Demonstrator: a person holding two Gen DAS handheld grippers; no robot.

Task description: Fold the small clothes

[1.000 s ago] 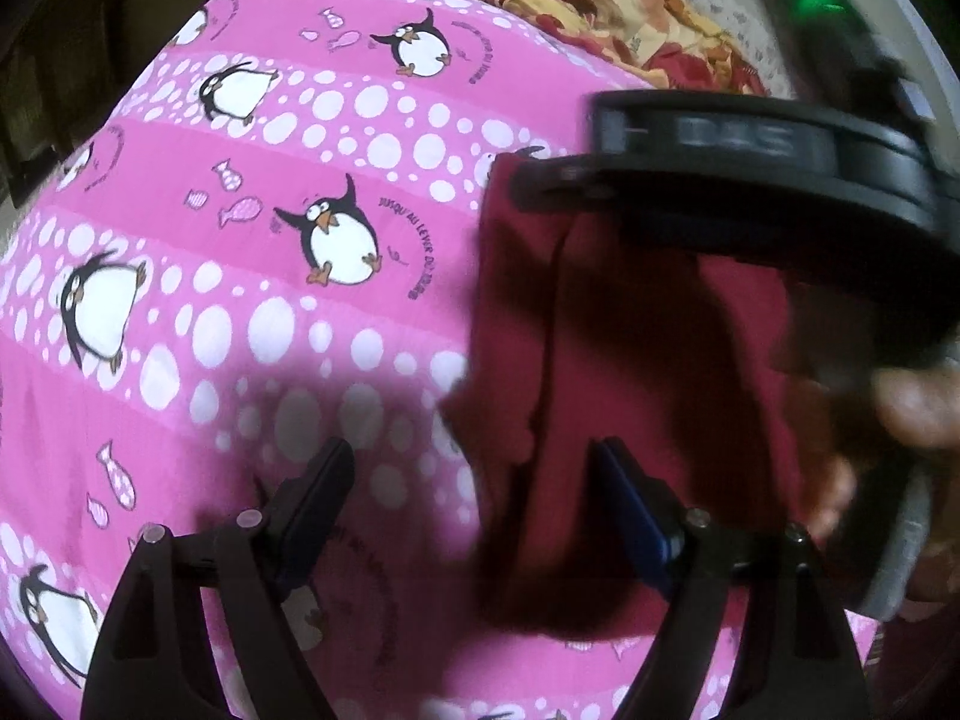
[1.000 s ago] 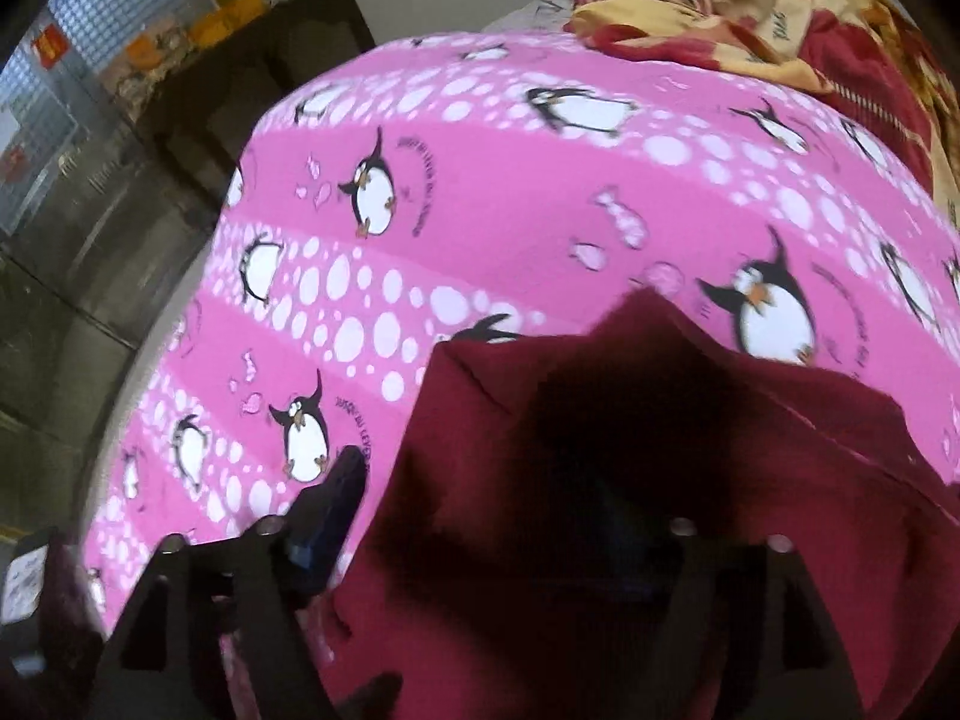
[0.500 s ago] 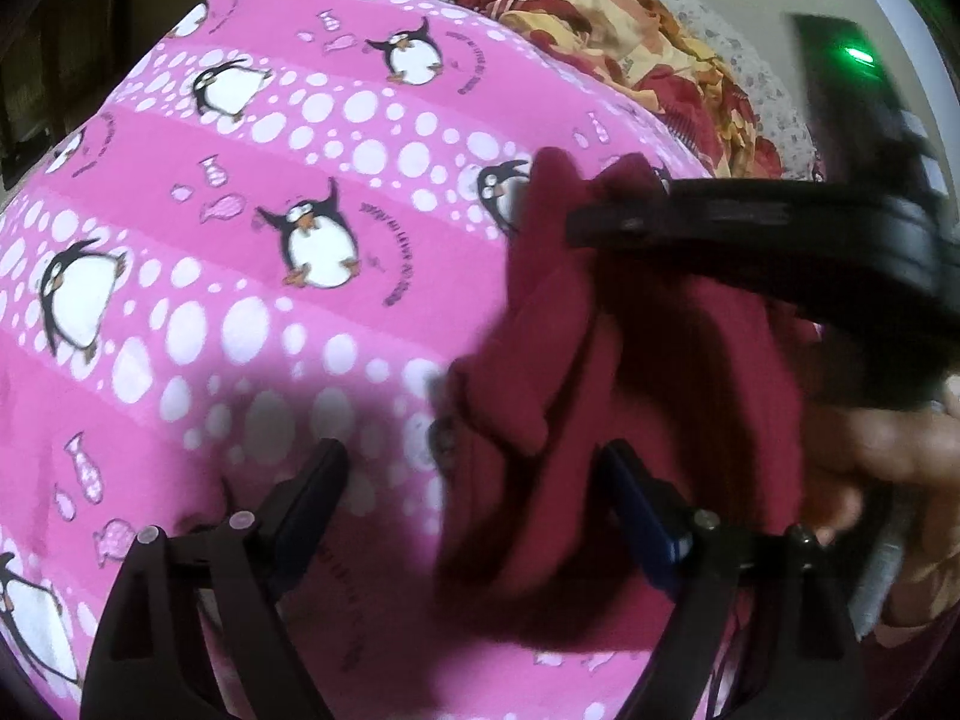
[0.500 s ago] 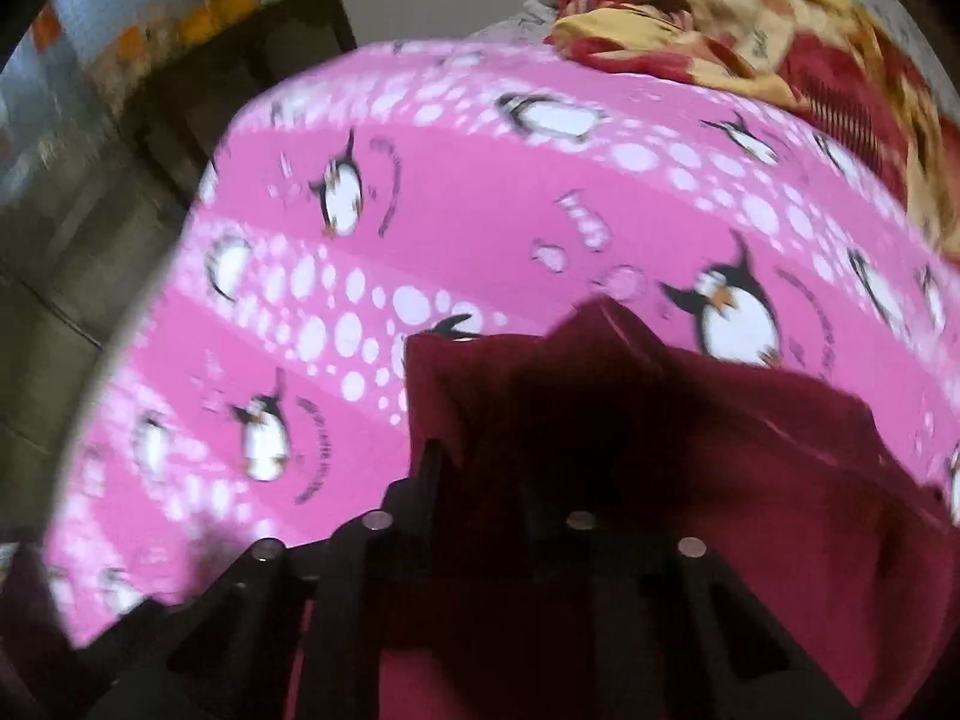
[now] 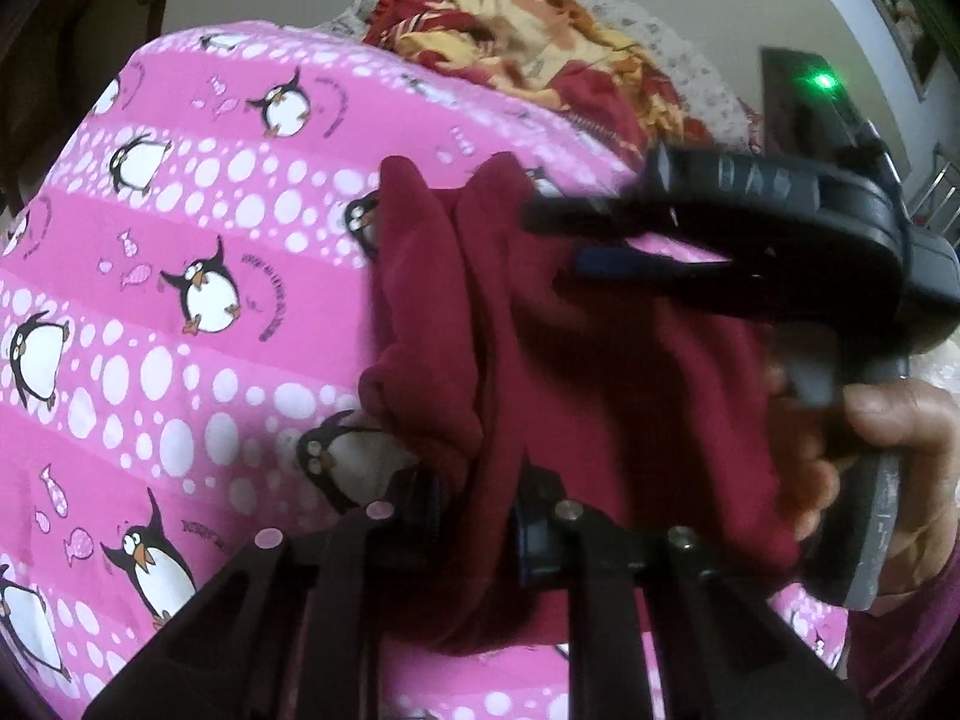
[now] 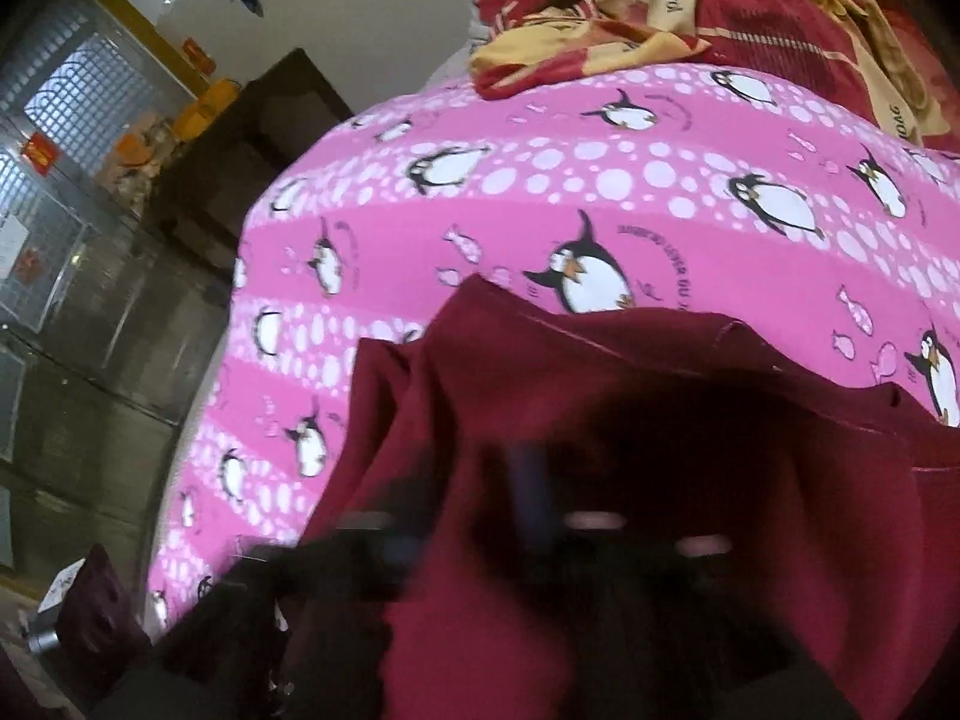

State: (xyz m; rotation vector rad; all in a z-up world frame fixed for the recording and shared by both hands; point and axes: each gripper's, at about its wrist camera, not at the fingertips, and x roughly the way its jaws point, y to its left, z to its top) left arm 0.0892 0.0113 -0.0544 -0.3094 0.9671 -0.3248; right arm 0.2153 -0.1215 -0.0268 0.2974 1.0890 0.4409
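A small maroon garment [image 5: 540, 360] lies bunched on the pink penguin-print sheet [image 5: 180, 240]. My left gripper [image 5: 480, 516] is shut on a fold of its near edge, fingers close together with cloth between them. My right gripper [image 5: 576, 240] reaches in from the right, held by a hand, its jaws pinching the garment's upper part. In the right wrist view the maroon garment [image 6: 600, 420] drapes over my right gripper [image 6: 480, 504], which is blurred and mostly buried in cloth on the sheet [image 6: 600, 192].
A red and yellow patterned blanket [image 5: 540, 54] is heaped at the far end of the bed, also in the right wrist view [image 6: 690, 12]. Dark furniture [image 6: 240, 138] and a tiled floor lie beyond the bed's left edge.
My left gripper has closed from open onto the garment's near fold. The right gripper has closed on the cloth too. The garment has bunched up and lifted.
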